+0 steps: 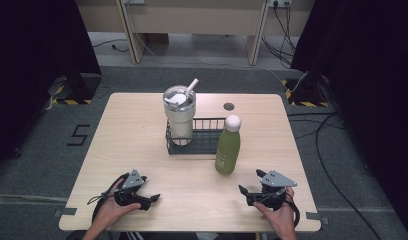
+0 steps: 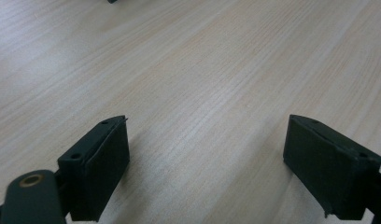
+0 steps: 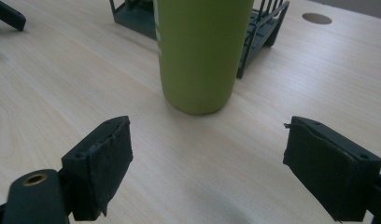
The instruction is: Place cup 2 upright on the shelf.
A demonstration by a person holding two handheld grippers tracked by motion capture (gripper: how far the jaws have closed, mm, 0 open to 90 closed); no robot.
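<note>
Table (image 1: 142,150) first: I see it carrying a dark wire rack (image 1: 204,142) near the middle, with a lidded tumbler (image 1: 179,112) and its straw standing in the rack's left end. Green bottle (image 1: 228,150) stands upright just outside the rack's right front corner, apart from both claws. My right claw (image 1: 249,192) sits near the table's front edge, jaws spread with nothing between them, the bottle straight ahead in the right gripper view (image 3: 200,51). My left claw (image 1: 149,200) rests spread over bare wood. I judge the reach for the bottle is in hand; I'd keep level, centre the jaws on its lower body, and close squarely so it doesn't tip toward the rack.
</note>
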